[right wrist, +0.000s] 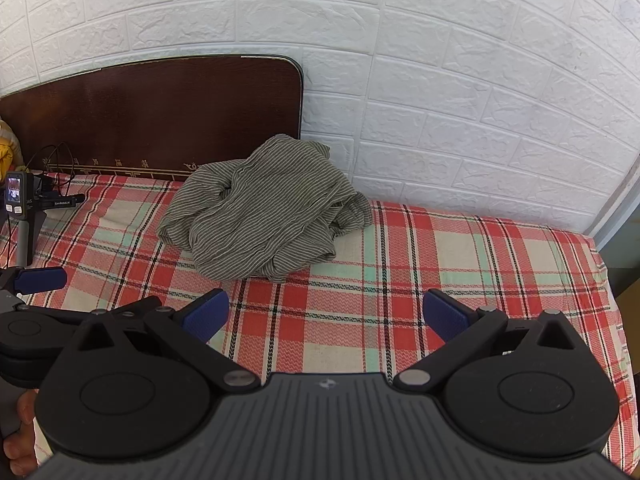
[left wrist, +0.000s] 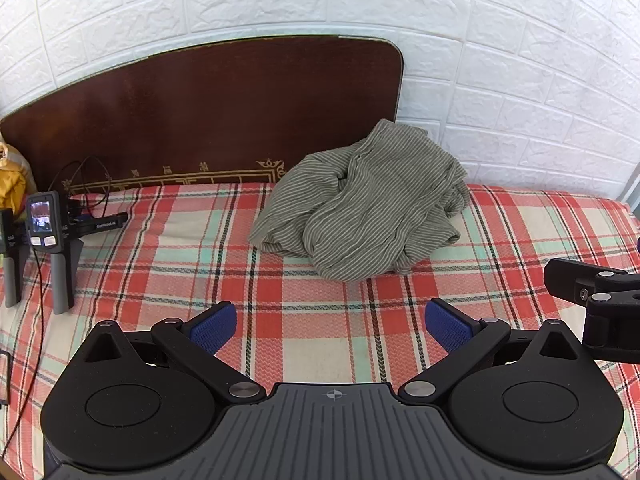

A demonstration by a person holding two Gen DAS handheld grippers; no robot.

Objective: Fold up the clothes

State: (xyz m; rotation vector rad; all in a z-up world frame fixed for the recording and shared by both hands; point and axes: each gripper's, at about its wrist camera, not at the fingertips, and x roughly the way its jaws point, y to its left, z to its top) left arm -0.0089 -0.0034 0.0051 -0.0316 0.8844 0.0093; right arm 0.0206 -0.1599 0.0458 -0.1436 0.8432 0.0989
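plaid bed sheet [left wrist: 304,328] under both wide-open, empty hand-held grippers, left [left wrist: 330,326] and right [right wrist: 326,316], short of the striped garment [left wrist: 360,200]

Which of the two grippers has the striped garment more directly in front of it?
The left gripper: the striped garment lies nearly straight ahead of it. For the right gripper, the garment sits ahead but off to its left.

left tongs [left wrist: 331,326] spread wide, right tongs [right wrist: 326,316] spread wide, side by side

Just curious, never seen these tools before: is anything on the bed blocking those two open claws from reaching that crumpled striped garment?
Nothing visible. Only bare plaid bedsheet lies between the left gripper, the right gripper and the striped garment.
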